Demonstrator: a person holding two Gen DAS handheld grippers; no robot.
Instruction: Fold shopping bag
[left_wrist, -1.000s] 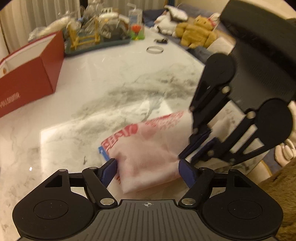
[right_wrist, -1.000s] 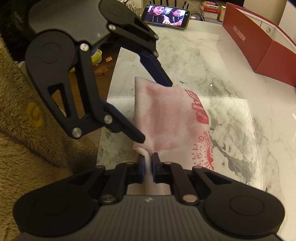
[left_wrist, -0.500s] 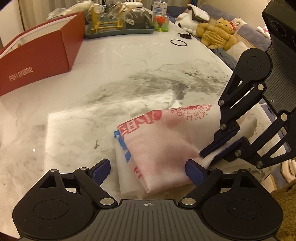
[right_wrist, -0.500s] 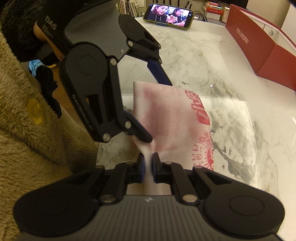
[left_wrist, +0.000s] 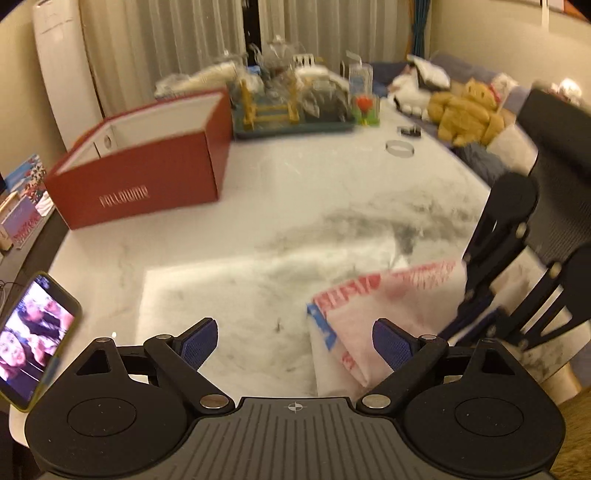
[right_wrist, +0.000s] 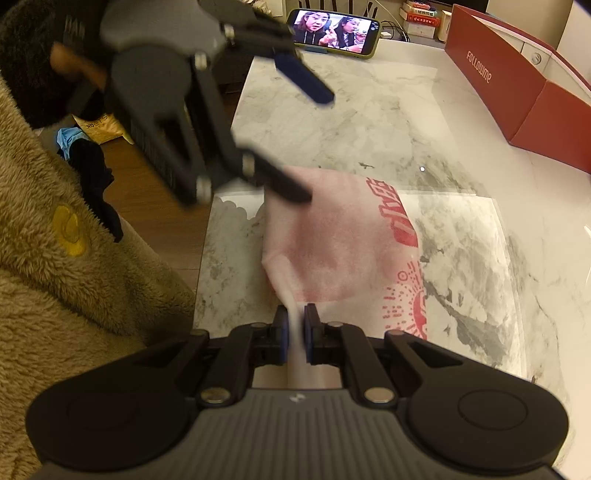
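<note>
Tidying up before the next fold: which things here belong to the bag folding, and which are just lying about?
Job: shopping bag, right gripper clamping it, left gripper open.
Lying about: red box, phone, plush toy, tray.

left tongs (left_wrist: 291, 341) agape — bag (left_wrist: 384, 314) beside.

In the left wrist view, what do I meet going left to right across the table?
Phone → red box → teal tray of clutter → metal ring → shopping bag, pinched at its far right by the right gripper.
</note>
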